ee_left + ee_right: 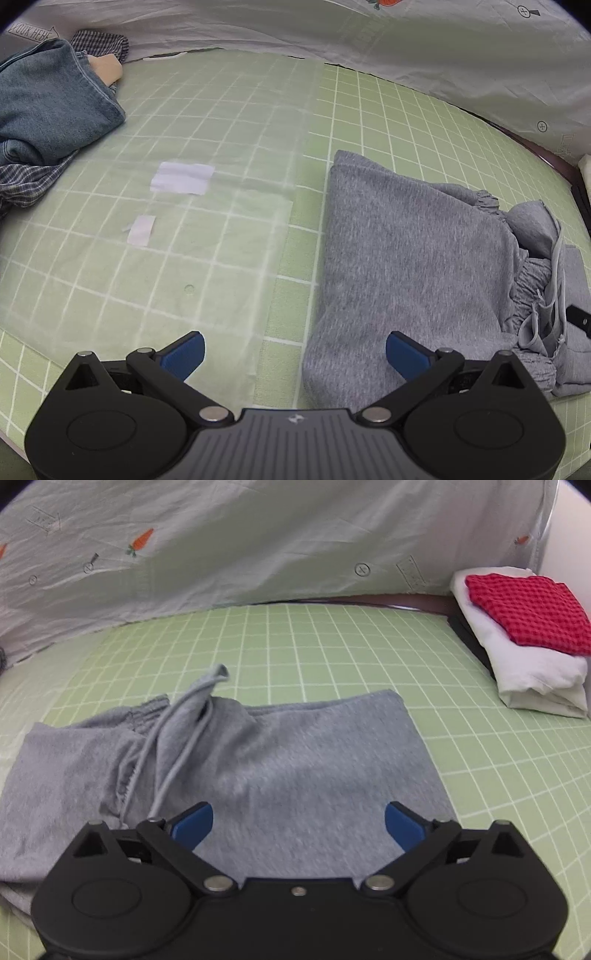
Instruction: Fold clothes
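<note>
My left claw (pixel 294 355) hangs spread wide and grasping nothing, one blue pad (pixel 184 354) over the green grid sheet (pixel 221 129) and the other above the near edge of the folded grey sweatpants (pixel 406 251). My right claw (pixel 298 825) is likewise released and empty over the same grey sweatpants (pixel 295 768), whose drawstring (pixel 177 746) and gathered waistband lie toward my left. Farther off, a red checked cloth (pixel 532 613) rests on a folded white garment (pixel 524 672) at the right, and crumpled jeans (pixel 48 107) lie on a plaid shirt (pixel 22 184) at the far left.

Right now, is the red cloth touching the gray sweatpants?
Apart. The right wrist view shows the red cloth on a folded white stack at the far right, with bare green grid mat between it and the gray sweatpants.
</note>
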A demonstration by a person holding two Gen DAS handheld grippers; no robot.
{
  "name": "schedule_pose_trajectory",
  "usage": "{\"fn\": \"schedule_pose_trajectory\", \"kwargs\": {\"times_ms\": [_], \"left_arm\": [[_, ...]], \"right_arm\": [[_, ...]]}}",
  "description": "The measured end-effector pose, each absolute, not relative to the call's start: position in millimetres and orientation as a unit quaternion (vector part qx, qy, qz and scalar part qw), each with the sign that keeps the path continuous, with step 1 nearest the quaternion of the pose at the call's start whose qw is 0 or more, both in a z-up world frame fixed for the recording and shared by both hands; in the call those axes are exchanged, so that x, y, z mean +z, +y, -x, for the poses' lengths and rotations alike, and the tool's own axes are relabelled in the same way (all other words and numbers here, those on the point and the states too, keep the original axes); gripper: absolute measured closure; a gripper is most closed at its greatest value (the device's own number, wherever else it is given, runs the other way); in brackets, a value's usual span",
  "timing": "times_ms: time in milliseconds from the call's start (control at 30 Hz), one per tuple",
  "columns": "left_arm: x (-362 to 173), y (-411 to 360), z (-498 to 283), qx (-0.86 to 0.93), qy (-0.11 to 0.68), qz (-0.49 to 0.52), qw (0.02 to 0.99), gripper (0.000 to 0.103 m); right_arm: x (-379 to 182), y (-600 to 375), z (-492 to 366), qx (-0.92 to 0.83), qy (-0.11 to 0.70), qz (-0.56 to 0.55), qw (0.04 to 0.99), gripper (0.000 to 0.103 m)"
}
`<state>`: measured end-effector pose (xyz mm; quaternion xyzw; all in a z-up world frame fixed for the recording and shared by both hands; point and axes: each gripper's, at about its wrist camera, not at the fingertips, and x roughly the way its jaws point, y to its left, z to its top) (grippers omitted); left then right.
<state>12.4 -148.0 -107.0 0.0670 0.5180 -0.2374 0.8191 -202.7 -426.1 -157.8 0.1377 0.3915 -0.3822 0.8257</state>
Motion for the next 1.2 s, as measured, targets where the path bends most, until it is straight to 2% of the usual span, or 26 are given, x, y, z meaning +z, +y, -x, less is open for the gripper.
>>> {"fn": "schedule_pose_trajectory", "kwargs": {"times_ms": [300, 400, 467, 633, 700, 733, 867, 1200], "left_arm": [[-117, -162, -34, -0.254, 0.537, -0.034, 0.803, 0.003], [-119, -171, -35, -0.270, 0.537, -0.047, 0.798, 0.011], [-120, -177, -34, -0.282, 0.535, -0.058, 0.794, 0.024], [-123, -185, -28, -0.302, 0.525, -0.069, 0.793, 0.047], [-125, -186, -26, -0.307, 0.523, -0.060, 0.793, 0.071], [-125, -186, -26, -0.309, 0.527, -0.048, 0.790, 0.088], [-115, -189, -19, -0.301, 0.517, -0.034, 0.801, 0.093], [-56, -227, 17, -0.328, 0.469, 0.031, 0.819, 0.095]], "right_arm": [[-163, -434, 223, -0.414, 0.436, -0.137, 0.787, 0.001], [-163, -434, 228, -0.417, 0.441, -0.138, 0.783, 0.001], [-163, -436, 232, -0.417, 0.442, -0.137, 0.782, 0.001], [-164, -441, 243, -0.419, 0.445, -0.135, 0.780, 0.001], [-164, -444, 247, -0.419, 0.446, -0.134, 0.779, 0.001], [-164, -445, 249, -0.420, 0.446, -0.134, 0.779, 0.001], [-165, -449, 257, -0.421, 0.448, -0.132, 0.778, 0.001], [-167, -480, 285, -0.422, 0.446, -0.133, 0.778, 0.001]]}}
